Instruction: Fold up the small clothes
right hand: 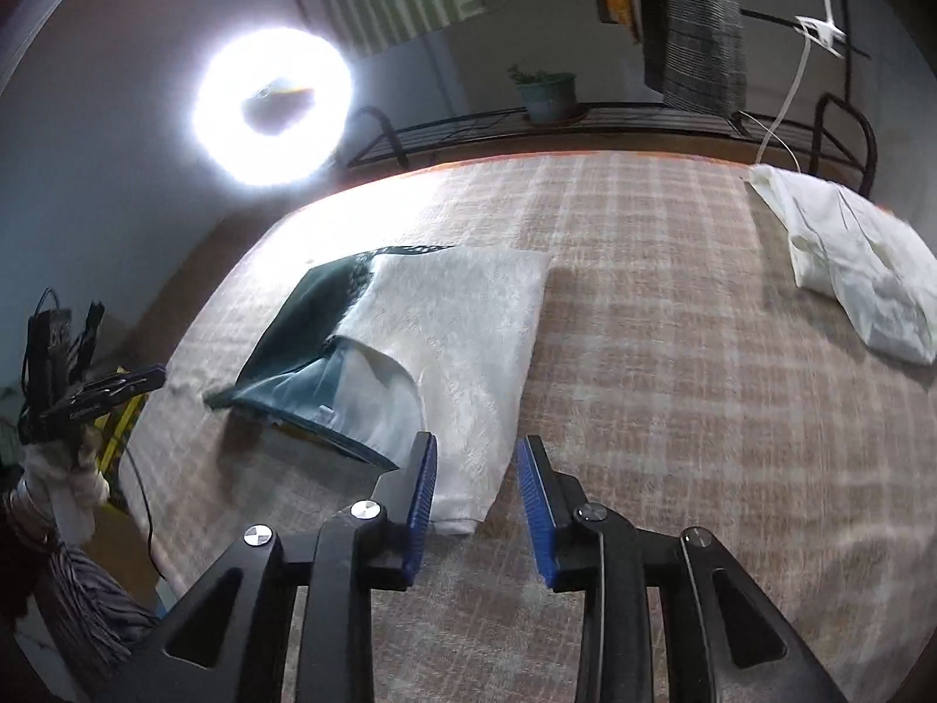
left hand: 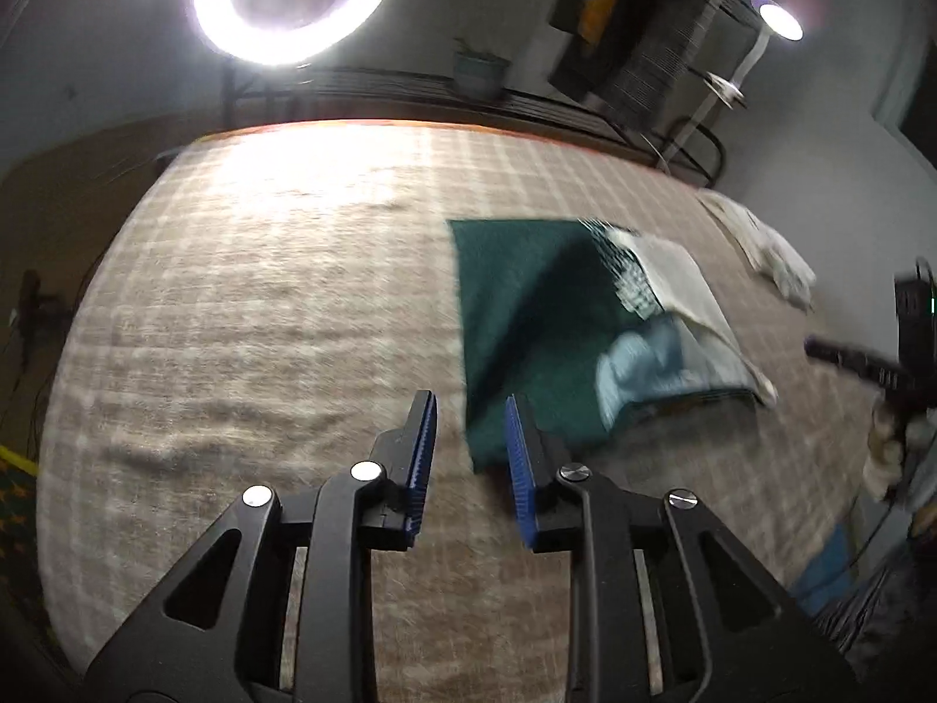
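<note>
A small garment, dark green (left hand: 515, 304) on one half and white (right hand: 462, 322) on the other, lies flat on the plaid bed cover (left hand: 263, 304). Its neck opening with pale blue lining (left hand: 644, 369) faces the near edge. My left gripper (left hand: 471, 404) is open and empty, hovering just above the garment's near left corner. My right gripper (right hand: 477, 445) is open and empty above the white sleeve end (right hand: 462, 504). The left gripper also shows in the right wrist view (right hand: 117, 384), and the right gripper (left hand: 843, 357) at the left wrist view's right edge.
A folded white cloth (right hand: 855, 269) lies at the bed's far right corner. A bright ring light (right hand: 272, 105) stands beyond the bed. A black metal rack (right hand: 585, 123) with a potted plant (right hand: 547, 94) runs along the far edge. Hanging clothes (right hand: 697, 23) are behind.
</note>
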`<action>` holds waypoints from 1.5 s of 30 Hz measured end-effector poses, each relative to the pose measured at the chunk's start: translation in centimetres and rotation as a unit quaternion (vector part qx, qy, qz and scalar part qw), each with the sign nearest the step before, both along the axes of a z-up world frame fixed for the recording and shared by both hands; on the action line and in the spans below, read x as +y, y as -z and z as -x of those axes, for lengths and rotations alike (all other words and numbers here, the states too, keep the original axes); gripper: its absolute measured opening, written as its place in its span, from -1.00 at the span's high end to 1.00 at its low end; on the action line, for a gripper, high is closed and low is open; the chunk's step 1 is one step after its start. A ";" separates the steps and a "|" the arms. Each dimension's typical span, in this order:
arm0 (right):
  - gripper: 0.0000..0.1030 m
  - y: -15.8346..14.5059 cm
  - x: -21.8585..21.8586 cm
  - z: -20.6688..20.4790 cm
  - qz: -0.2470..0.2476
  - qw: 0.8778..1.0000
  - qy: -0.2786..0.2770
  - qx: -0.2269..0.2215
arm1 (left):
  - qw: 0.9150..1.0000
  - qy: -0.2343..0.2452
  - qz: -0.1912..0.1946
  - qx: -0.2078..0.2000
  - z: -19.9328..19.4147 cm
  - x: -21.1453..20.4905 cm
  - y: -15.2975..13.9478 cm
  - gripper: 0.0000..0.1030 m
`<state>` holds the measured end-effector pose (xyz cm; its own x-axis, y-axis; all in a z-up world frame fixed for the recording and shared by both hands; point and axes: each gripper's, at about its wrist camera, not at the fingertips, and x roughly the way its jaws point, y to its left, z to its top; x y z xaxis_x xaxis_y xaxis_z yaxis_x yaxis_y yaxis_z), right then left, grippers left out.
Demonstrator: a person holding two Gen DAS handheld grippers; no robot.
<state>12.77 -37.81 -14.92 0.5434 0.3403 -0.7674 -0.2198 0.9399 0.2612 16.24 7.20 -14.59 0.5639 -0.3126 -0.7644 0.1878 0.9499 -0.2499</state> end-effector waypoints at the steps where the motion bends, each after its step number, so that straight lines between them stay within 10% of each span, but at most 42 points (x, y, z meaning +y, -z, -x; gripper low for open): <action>1: 0.38 0.3 0.2 -0.3 0.001 1.000 0.004 0.005 | 1.000 -0.008 0.007 0.004 -0.6 0.1 0.1 0.56; 18: 0.40 6.0 7.6 -4.5 0.123 0.988 -0.071 0.061 | 0.989 0.099 -0.100 0.054 -2.1 -7.2 6.7 0.41; 26: 0.54 1.5 5.1 -7.3 0.001 0.998 -0.047 0.030 | 0.999 -0.009 -0.028 0.018 -2.2 -4.3 1.7 0.38; 30: 0.70 1.1 8.7 -10.8 0.002 0.999 -0.047 0.010 | 0.999 -0.045 0.004 0.003 -2.8 -4.4 1.0 0.02; 45: 0.71 6.2 15.5 -18.2 0.007 0.997 -0.065 0.036 | 0.998 -0.059 -0.021 0.022 -5.8 -4.3 2.6 0.02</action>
